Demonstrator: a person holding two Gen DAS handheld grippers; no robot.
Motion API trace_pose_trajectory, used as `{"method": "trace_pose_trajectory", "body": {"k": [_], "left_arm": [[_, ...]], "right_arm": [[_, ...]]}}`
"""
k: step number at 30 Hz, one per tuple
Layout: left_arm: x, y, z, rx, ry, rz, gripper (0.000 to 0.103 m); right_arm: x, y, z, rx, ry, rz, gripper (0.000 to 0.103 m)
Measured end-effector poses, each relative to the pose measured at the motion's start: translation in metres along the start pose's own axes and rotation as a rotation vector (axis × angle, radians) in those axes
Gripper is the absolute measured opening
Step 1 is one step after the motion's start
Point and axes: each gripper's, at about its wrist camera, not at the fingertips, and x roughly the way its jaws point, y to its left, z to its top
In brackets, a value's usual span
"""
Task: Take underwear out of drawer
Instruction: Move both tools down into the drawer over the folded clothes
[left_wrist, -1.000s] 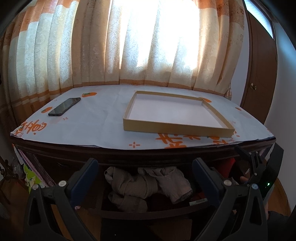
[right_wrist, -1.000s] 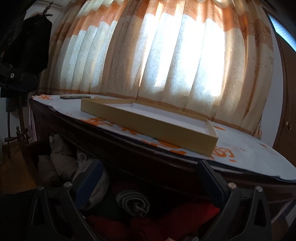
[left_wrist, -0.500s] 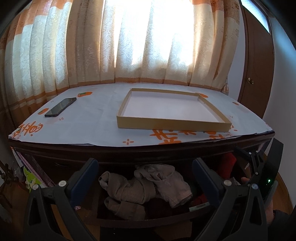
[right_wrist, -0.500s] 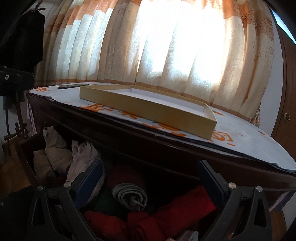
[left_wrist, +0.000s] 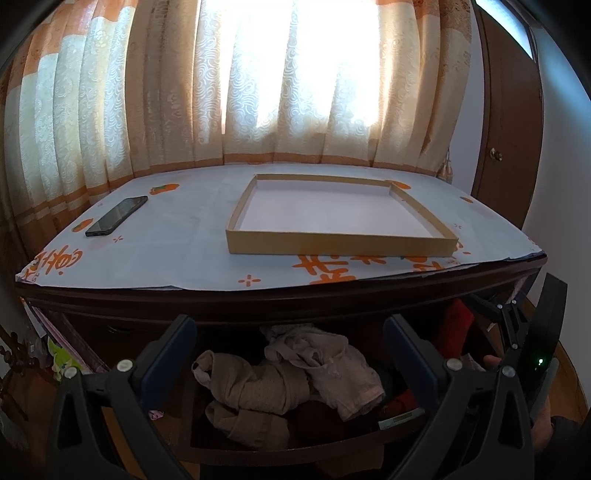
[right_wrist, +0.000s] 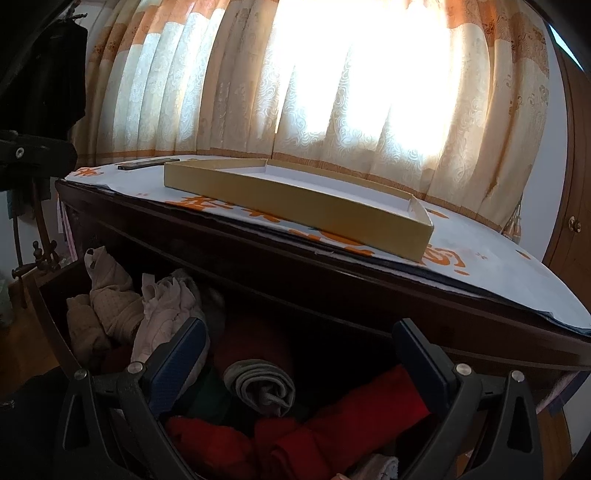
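Observation:
The dark wooden drawer (left_wrist: 280, 452) stands pulled out under the table top, full of clothes. In the left wrist view, crumpled beige and pale pink underwear (left_wrist: 295, 373) lies in it, directly beyond my left gripper (left_wrist: 288, 345), which is open and empty. The right gripper's body (left_wrist: 532, 347) shows at the right edge of that view. In the right wrist view my right gripper (right_wrist: 301, 349) is open and empty above a rolled grey garment (right_wrist: 260, 386) and red clothes (right_wrist: 351, 417). The beige underwear (right_wrist: 114, 306) sits to its left in the drawer (right_wrist: 48, 302).
A shallow cardboard box lid (left_wrist: 340, 218) lies on the paper-covered table top (left_wrist: 166, 254), with a black phone (left_wrist: 116, 216) at its left. Curtains (left_wrist: 258, 85) hang behind. A brown door (left_wrist: 509, 122) is at the right. A dark stand (right_wrist: 26, 166) is left of the drawer.
Both grippers have risen and tilted downward a little, so more of the drawer's contents shows. Jaws stay open; nothing has been grasped.

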Motion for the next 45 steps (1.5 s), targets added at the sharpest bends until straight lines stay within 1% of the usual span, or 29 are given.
{"method": "trace_pose_trajectory", "body": {"k": [10,25,45], "left_arm": [[-0.002,-0.003,0.0,0.013,0.001,-0.002,0.103],[-0.004,-0.001,0.001,0.006,0.0,0.002,0.103],[-0.009,0.006,0.002,0.005,0.007,-0.002,0.103]], "right_arm": [[-0.008,0.003,-0.004,0.003,0.023,0.014,0.102],[-0.017,0.003,-0.008,0.005,0.061,0.042,0.102],[-0.011,0.006,-0.007,-0.02,0.112,0.073,0.102]]}}
